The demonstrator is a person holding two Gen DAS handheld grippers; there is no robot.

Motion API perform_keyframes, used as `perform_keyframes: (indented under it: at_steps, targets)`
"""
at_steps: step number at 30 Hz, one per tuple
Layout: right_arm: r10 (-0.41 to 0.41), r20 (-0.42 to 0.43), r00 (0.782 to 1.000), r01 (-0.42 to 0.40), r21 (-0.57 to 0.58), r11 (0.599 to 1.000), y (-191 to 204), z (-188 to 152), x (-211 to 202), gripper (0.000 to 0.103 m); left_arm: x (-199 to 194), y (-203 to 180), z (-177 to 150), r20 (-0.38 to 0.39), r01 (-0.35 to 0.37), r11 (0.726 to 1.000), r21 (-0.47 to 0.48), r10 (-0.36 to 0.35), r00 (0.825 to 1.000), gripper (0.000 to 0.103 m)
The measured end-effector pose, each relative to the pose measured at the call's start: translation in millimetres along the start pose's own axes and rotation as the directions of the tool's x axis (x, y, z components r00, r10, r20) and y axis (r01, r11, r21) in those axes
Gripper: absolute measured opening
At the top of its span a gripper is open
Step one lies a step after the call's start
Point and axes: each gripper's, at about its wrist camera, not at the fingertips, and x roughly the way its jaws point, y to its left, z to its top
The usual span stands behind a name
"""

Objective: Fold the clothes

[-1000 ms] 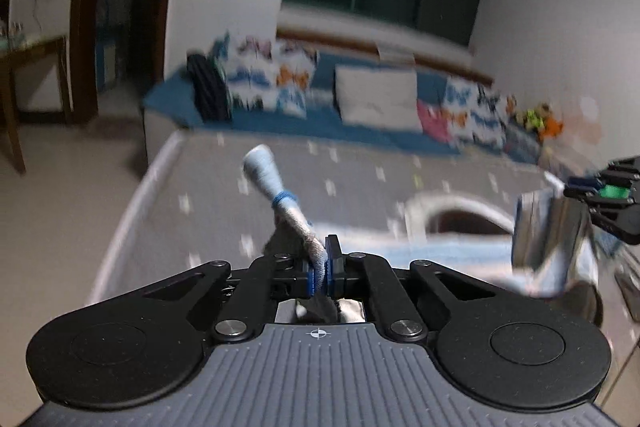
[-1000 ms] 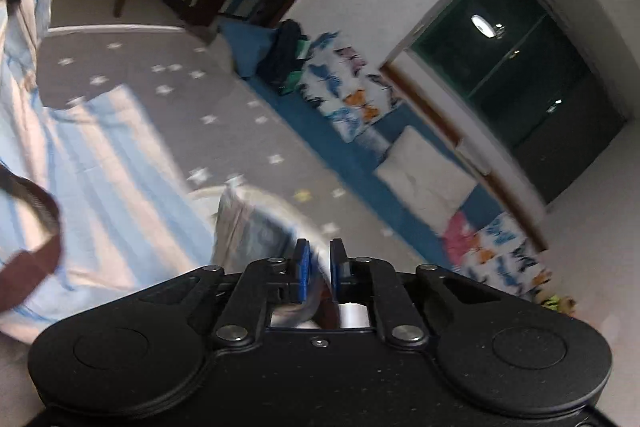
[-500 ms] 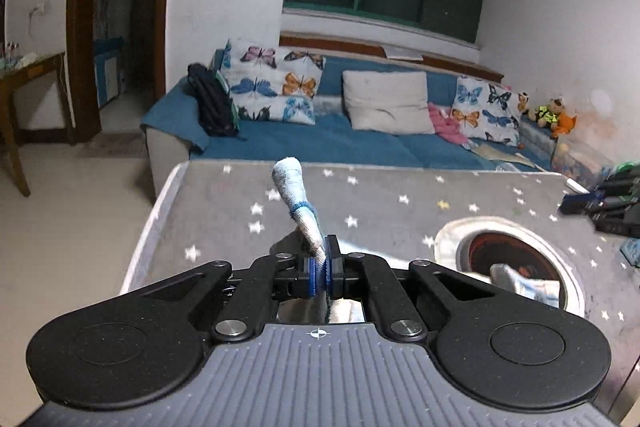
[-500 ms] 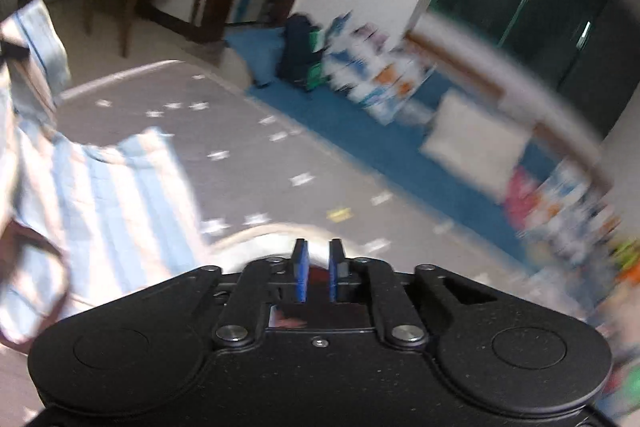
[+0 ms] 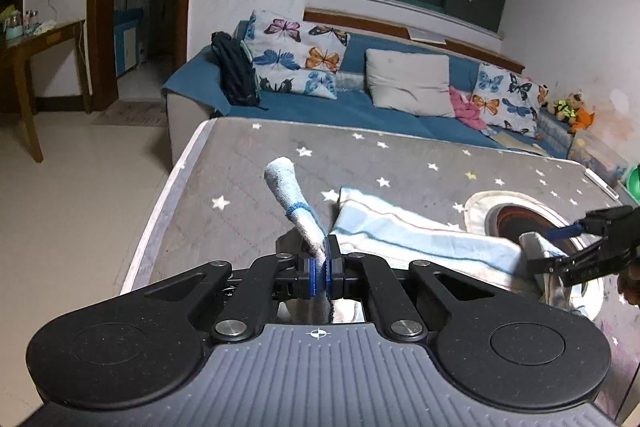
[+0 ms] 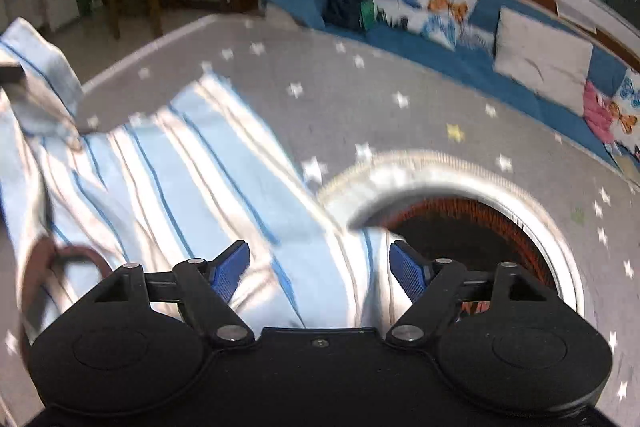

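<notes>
Jaws of the right gripper (image 6: 320, 267) are opening, pads clear of the striped garment (image 6: 180, 163) lying between and beneath them on the star-patterned table (image 6: 360, 87). The cloth's long axis runs leftward to the left gripper (image 5: 319, 269), clamped on a bunched corner.

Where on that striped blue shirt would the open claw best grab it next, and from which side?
Probably the shirt's near hem edge, right under the right gripper, coming down from above. The cloth lies flat on the star-patterned table, so only an edge or a raised fold gives the opening jaws something to pinch. The left gripper already clamps a bunched part.
</notes>
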Motion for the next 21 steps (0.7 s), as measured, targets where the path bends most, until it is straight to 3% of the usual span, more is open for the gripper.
perform_keyframes:
  at_steps: [1, 4, 9, 13, 16, 19, 21]
  targets:
    - [0.006, -0.007, 1.0, -0.006, 0.002, 1.0, 1.6, -2.7, 0.0, 0.038, 0.3, 1.6, -2.2, -0.005, 0.0, 1.0, -0.001, 0.0, 1.0, 0.005]
    - [0.027, -0.026, 0.999, -0.027, 0.001, 1.0, 2.7, -11.9, -2.2, 0.024, 1.3, 4.8, -7.2, -0.018, -0.002, 1.0, -0.002, 0.002, 1.0, 0.005]
    - [-0.022, 0.016, 1.0, 0.023, -0.119, 0.993, 19.0, -25.1, -17.5, 0.016, 1.1, 8.8, -12.5, -0.028, -0.02, 1.0, 0.002, 0.02, 0.999, 0.005]
    - [-0.089, 0.068, 0.994, 0.103, -0.232, 0.967, 30.1, -21.3, -30.4, 0.014, 4.8, 9.6, 3.6, -0.007, -0.034, 0.999, -0.002, 0.034, 0.999, 0.004]
    - [-0.165, 0.135, 0.977, 0.199, -0.294, 0.935, 27.8, 3.2, -38.1, 0.014, 8.3, 7.9, 30.1, 0.032, -0.042, 0.999, -0.006, 0.042, 0.999, 0.004]
    - [-0.238, 0.218, 0.946, 0.3, -0.317, 0.9, 19.4, 38.9, -50.2, 0.014, 14.7, 7.5, 64.1, 0.065, -0.047, 0.999, -0.024, 0.048, 0.997, 0.004]
    - [-0.308, 0.287, 0.907, 0.393, -0.316, 0.864, 9.1, 75.1, -60.8, 0.014, 19.4, 6.3, 84.6, 0.08, -0.053, 0.998, -0.032, 0.055, 0.995, 0.004]
